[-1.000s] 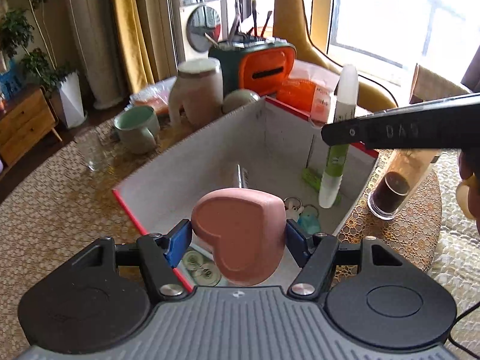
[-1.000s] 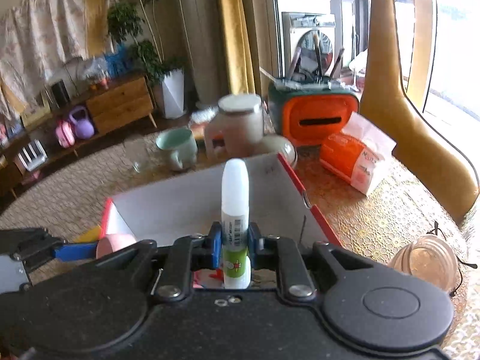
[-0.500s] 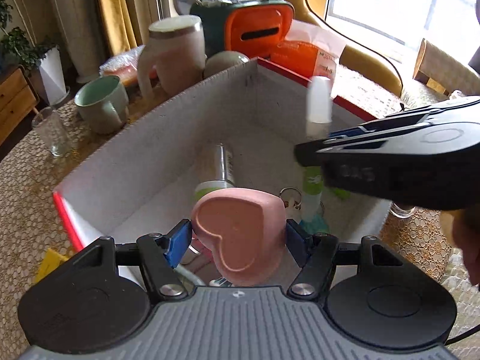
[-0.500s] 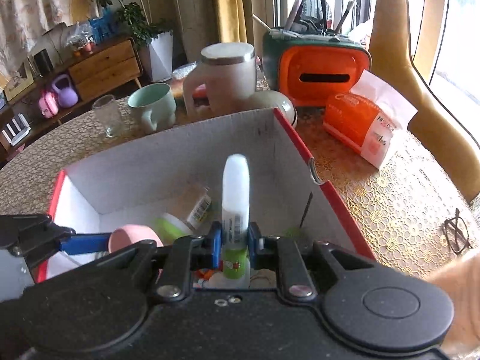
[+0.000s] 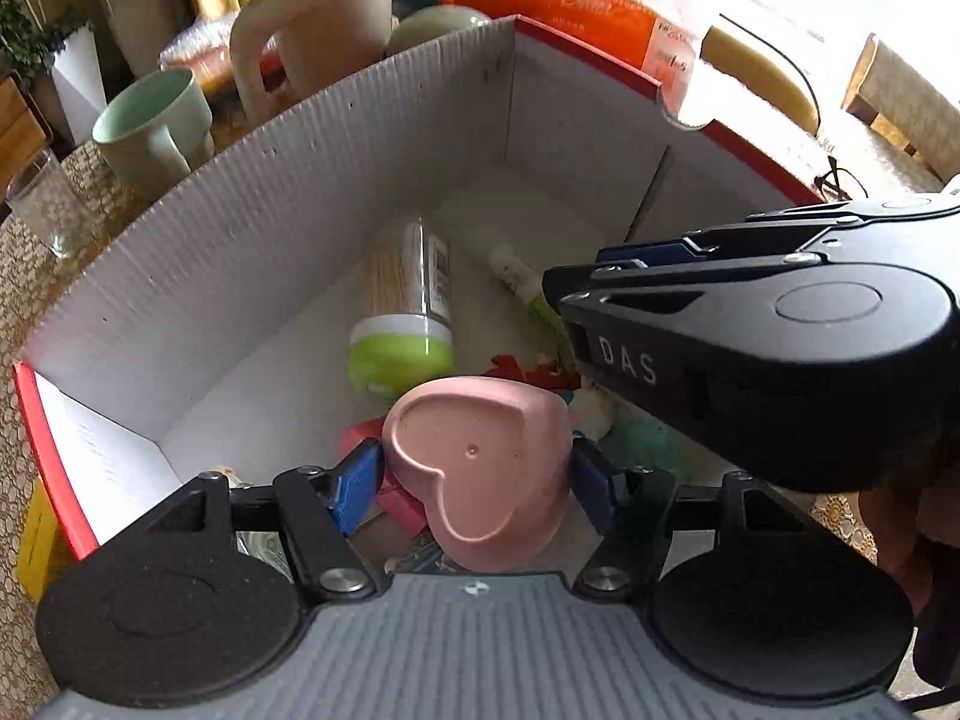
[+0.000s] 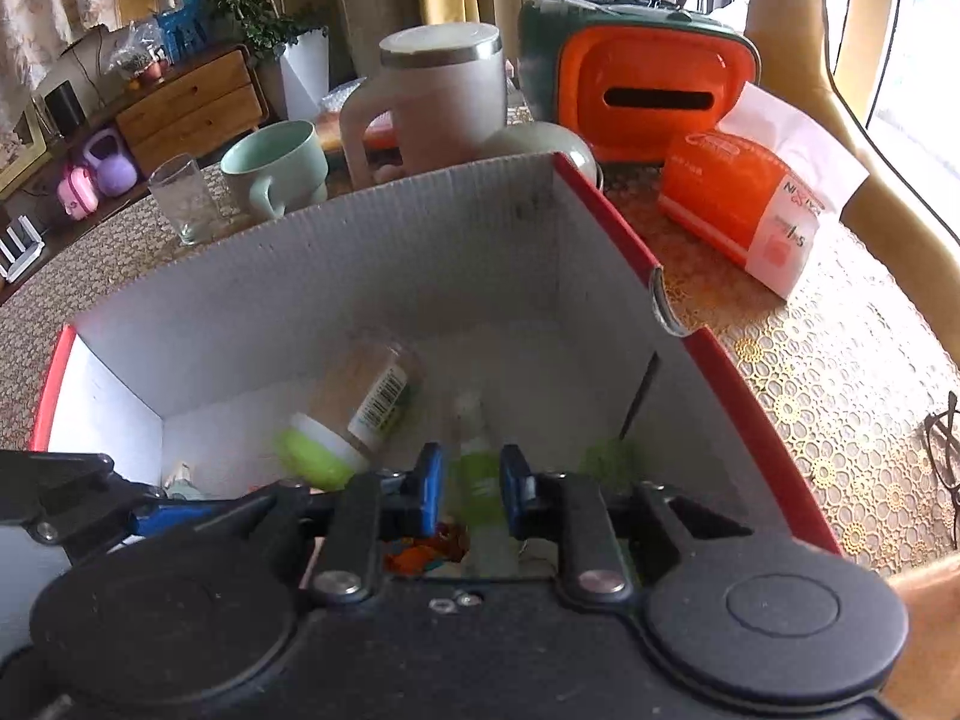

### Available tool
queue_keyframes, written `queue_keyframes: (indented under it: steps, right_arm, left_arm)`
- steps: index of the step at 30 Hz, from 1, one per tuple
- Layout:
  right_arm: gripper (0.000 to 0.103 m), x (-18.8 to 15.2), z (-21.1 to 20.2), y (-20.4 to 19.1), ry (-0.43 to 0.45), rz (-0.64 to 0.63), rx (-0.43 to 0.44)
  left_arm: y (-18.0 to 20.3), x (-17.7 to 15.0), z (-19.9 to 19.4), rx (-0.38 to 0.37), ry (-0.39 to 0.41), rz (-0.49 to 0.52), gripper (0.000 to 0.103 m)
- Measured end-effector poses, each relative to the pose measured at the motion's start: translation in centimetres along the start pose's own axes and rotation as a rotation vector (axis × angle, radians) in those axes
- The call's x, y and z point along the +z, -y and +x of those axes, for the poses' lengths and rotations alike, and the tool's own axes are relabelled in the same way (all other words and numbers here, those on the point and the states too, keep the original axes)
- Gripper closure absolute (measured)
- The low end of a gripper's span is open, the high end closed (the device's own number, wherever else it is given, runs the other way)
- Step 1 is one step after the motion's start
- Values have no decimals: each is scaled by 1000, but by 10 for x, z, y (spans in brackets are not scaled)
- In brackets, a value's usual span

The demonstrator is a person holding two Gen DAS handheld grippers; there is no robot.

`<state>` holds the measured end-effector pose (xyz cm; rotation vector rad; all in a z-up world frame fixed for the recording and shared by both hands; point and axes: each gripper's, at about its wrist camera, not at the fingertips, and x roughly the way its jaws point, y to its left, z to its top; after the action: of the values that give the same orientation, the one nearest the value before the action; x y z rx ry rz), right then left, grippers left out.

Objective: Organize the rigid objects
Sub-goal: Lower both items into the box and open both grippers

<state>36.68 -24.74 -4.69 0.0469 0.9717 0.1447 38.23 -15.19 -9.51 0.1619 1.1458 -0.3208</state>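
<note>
Both grippers lowered into box [image 5: 300,180] | left [image 5: 474,474] pinches heart [image 5: 480,462] | right [image 6: 471,489] just released tube [image 6: 480,474]

One cardboard box [image 6: 336,276], centre frame. Inside: one green-capped jar [image 5: 403,306], one pink heart dish [image 5: 480,468], one green-and-white tube [image 5: 522,285], a blurred pile of small items, perhaps four. Upper left: one green mug [image 6: 276,171], one glass [image 6: 180,198], one cream tumbler [image 6: 438,102]. Upper right: one orange pack [image 6: 738,204].

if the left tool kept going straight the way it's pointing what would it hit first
Most likely the clutter on the floor of the box: the red and pink bits just beyond the pink heart that the left tool holds, short of the green-capped jar. Depth is hard to judge.
</note>
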Motion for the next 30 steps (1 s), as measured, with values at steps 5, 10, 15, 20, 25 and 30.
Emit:
queue_keyframes:
  steps: [5, 10, 15, 20, 25, 30]
  right_arm:
    - [77, -1, -3, -2, -3, -5, 12]
    - [70, -2, -13, -5, 8, -8, 28]
    - [65, -5, -26, -10, 21, -11, 41]
    - [58, -10, -42, -19, 41, -22, 52]
    - [42, -15, -64, -30, 70, -47, 64]
    - [34, -23, -88, -42, 101, -68, 77]
  left_arm:
    - [-1, 1, 0, -6, -10, -4, 36]
    - [-2, -4, -11, -5, 25, -17, 35]
    - [-5, -12, -28, -20, 70, -37, 28]
    - [-6, -26, -50, -24, 118, -39, 28]
    - [-9, -41, -73, -8, 162, -34, 28]
    - [-16, -59, -100, -9, 209, -59, 28]
